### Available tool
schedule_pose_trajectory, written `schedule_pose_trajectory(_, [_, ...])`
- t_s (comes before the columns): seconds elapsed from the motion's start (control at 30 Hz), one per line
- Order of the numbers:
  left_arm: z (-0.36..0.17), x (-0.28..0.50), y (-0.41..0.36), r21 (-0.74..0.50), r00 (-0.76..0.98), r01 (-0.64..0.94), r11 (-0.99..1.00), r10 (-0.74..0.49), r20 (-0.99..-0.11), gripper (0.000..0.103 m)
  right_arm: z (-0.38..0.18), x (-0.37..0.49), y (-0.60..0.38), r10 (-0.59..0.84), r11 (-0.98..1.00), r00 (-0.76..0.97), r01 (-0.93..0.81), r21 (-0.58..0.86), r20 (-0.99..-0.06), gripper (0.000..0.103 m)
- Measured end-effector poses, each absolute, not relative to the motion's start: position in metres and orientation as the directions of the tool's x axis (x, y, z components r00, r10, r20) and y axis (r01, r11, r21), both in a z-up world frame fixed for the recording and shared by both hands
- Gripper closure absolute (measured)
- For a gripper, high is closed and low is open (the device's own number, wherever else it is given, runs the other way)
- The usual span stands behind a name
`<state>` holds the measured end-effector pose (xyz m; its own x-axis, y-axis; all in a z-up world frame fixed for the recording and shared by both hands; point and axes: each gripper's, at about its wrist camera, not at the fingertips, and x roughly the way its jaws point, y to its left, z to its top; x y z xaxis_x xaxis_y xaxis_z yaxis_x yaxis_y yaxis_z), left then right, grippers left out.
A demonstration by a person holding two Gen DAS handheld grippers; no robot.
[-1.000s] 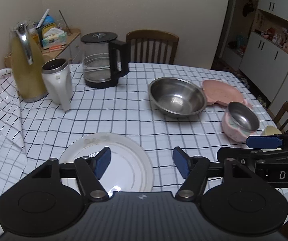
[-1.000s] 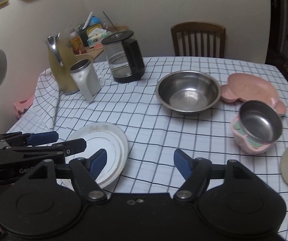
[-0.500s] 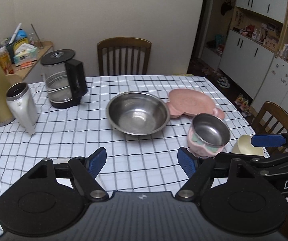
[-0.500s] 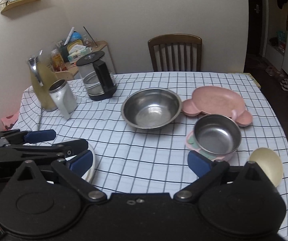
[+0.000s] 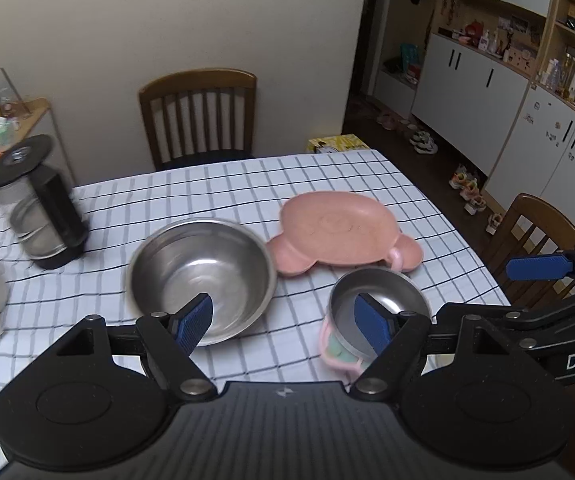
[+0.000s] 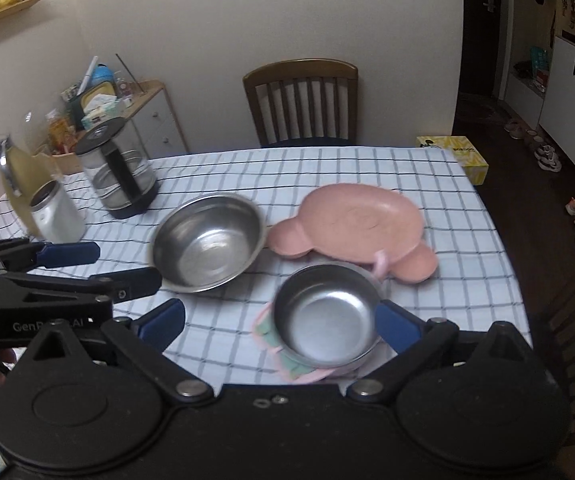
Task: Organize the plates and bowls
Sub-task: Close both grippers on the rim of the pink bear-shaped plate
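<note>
While both grippers hang over the near edge of the table (image 6: 367, 168), neither holds anything: left gripper (image 5: 283, 322) jaws stand well apart and empty, right gripper (image 6: 281, 326) jaws spread about as wide as they go, framing the small steel bowl (image 6: 325, 322) without pressing on it. That bowl sits nested in a pink holder (image 6: 271, 344) near the near right edge, empty. Large steel bowl (image 6: 209, 242) mid-table, empty, touching or just beside the pink bear-shaped plate (image 6: 351, 226) toward the right edge, also bare. Steel looks stiff, light, slick; likely best pinched across the rim. Plate is flat, rigid plastic, so an ear or rim edge looks best. Kettle (image 6: 121, 172) at far left.
</note>
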<state>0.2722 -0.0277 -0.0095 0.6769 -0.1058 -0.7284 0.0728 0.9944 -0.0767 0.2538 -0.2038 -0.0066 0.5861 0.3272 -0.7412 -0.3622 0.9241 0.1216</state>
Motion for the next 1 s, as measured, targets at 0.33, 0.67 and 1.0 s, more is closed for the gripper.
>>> schedule_pose_trajectory(0.33, [-0.030,0.358,-0.048,-0.070,0.600,0.093,0.993,-0.111,-0.792,0.025,-0.017,0.333,-0.245,0.278,0.928,0.557,-0.365,0.070,-0.783,0.003])
schedule_pose_trajectory(0.67, [-0.069,0.438,-0.057,-0.033,0.525,0.096,0.995,-0.078,-0.848,0.025,-0.047,0.412,-0.280,0.222,0.935,0.511,-0.354,0.033,-0.831,0.009])
schedule_pose_trajectory(1.0, [-0.109,0.499,-0.062,0.040,0.425,0.166,0.985,-0.035,-0.904,0.026,-0.094,0.466,-0.296,0.183,0.932,0.423,-0.362,0.020,-0.888,0.025])
